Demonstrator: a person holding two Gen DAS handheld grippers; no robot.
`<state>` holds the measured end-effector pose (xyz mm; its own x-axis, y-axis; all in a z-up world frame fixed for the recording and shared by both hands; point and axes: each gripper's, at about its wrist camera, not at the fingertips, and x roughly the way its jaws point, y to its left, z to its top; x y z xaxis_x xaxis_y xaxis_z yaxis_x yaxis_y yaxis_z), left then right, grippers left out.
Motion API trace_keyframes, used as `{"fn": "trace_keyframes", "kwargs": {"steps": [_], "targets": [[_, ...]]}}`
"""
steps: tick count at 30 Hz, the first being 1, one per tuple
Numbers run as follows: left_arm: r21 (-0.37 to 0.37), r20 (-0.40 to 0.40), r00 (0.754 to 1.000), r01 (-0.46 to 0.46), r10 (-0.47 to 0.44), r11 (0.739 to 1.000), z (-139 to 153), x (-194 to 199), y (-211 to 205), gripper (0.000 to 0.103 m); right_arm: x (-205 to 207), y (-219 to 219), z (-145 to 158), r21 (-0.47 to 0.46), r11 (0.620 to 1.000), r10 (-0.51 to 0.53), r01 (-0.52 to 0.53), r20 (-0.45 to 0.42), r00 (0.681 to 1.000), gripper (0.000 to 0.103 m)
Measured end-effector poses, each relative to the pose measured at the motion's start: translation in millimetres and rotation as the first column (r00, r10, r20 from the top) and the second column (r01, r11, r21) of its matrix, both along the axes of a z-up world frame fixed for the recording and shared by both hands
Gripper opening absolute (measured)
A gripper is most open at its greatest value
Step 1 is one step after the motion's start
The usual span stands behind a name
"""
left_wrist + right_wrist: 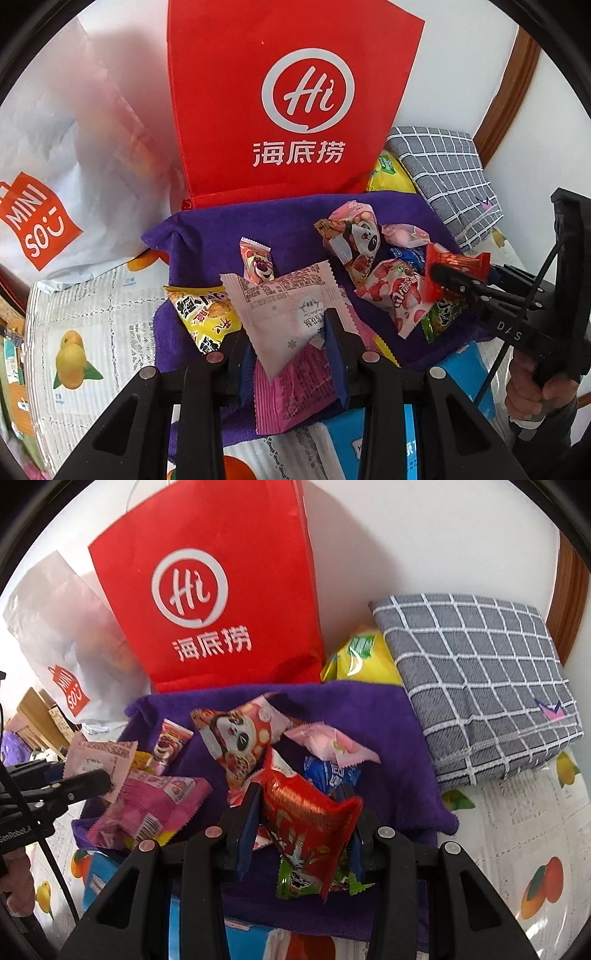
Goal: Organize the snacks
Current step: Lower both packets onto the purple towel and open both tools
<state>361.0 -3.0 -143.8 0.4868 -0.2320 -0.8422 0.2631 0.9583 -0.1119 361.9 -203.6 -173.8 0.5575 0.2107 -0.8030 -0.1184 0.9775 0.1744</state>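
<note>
Jaws of the left gripper point(291, 343) clench a pale pink packet point(291, 314); the right gripper point(301, 812) clenches a red packet point(306, 812), both above the purple towel point(207, 236).

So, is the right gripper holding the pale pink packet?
No, the right gripper is shut on a red snack packet; the pale pink packet sits between the fingers of the left gripper.

A: What stands at the back?
B: A red bag point(291, 99), upright against the wall point(454, 74), with a white bag point(70, 158) leaning beside it.
A: And to the right?
B: A grey checked cloth point(476, 686), folded, lying on the fruit-print cover point(517, 834). A wooden frame point(506, 96) runs up behind it.
</note>
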Motion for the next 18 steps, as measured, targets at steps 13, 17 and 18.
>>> {"fn": "trace_keyframes", "kwargs": {"steps": [13, 17, 18], "targets": [[-0.008, -0.020, 1.000, -0.008, 0.008, 1.000, -5.3, 6.9, -5.7, 0.033, -2.4, -4.4, 7.6, -0.019, 0.999, -0.032, 0.032, 0.011, 0.999, 0.063], [-0.027, -0.001, 1.000, -0.013, 0.013, 1.000, 5.0, 1.5, -5.0, 0.056, -10.6, -3.3, 19.5, -0.039, 0.999, -0.027, 0.029, 0.043, 0.999, 0.071], [-0.032, 0.015, 1.000, -0.015, 0.015, 0.999, 10.1, -1.4, -4.7, 0.058, -12.2, -3.2, 21.8, -0.043, 0.999, -0.028, 0.030, 0.049, 0.998, 0.072]]}}
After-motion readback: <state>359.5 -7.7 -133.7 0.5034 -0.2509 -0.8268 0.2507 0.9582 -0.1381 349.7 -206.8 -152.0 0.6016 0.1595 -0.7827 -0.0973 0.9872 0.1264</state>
